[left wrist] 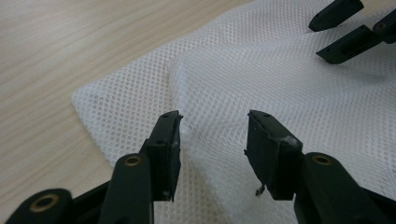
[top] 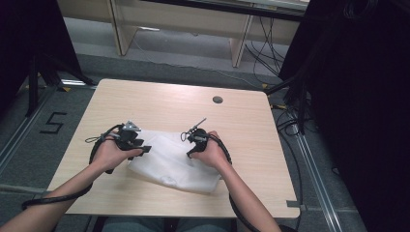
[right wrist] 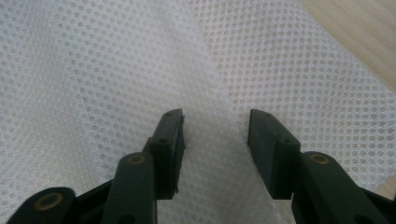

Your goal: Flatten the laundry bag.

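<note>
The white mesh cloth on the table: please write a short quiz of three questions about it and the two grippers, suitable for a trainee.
1. True or false: the white mesh cloth lies on the wooden table, between the person's two hands.
2. How do the jaws of the left gripper stand in the left gripper view? A) pressed shut on a fold B) open over the cloth C) closed on the table edge
3. Fill in: in the right gripper view, the right gripper has its jaws ____ above the mesh.

Key
1. True.
2. B: the jaws stand apart, with a raised fold of mesh running between them and no pad pressing on it.
3. Open.
</note>
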A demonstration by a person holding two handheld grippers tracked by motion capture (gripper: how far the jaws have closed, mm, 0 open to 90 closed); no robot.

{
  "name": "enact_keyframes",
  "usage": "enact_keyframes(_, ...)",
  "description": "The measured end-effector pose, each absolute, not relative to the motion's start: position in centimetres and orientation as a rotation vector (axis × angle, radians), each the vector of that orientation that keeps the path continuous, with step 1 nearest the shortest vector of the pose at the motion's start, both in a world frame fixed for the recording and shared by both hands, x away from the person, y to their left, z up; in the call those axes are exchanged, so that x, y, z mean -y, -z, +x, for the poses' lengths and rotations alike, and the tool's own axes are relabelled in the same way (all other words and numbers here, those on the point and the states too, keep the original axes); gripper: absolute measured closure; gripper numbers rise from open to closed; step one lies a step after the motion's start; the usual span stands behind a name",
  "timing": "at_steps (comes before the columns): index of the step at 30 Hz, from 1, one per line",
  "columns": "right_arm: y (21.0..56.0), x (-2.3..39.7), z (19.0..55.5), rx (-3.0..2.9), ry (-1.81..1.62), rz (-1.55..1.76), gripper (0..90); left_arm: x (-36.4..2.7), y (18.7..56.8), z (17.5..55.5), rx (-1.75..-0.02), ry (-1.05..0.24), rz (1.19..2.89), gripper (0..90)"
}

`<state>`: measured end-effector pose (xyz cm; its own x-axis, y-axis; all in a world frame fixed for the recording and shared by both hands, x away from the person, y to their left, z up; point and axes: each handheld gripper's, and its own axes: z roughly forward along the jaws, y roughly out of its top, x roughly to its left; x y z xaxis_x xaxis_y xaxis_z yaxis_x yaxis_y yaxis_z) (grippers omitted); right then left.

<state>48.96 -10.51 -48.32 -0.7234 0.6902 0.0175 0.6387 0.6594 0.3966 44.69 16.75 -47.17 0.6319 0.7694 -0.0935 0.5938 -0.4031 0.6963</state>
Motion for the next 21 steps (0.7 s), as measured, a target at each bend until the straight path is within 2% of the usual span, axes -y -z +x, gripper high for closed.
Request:
enact_keyframes(5,48.2,10.2,48.6,-2.780,-0.591,1.033,82.0,-16.6,47.4,44.7,-1.068,-0.317,2.138,54.2)
enact_keyframes(7,48.2,9.9,48.3,-2.790,-0.582,1.017,87.4,-16.6,47.3,44.8,-1.070,-0.321,2.129,54.2)
enact_keyframes(16,46.2,9.7,47.0,-2.758,-0.611,0.865,89.0,-17.3,46.4,45.6,-1.109,-0.329,2.057,55.8)
enact_keyframes(21,45.0,9.4,45.8,-2.747,-0.671,0.833,89.1,-17.6,45.9,45.9,-1.131,-0.372,2.023,60.2)
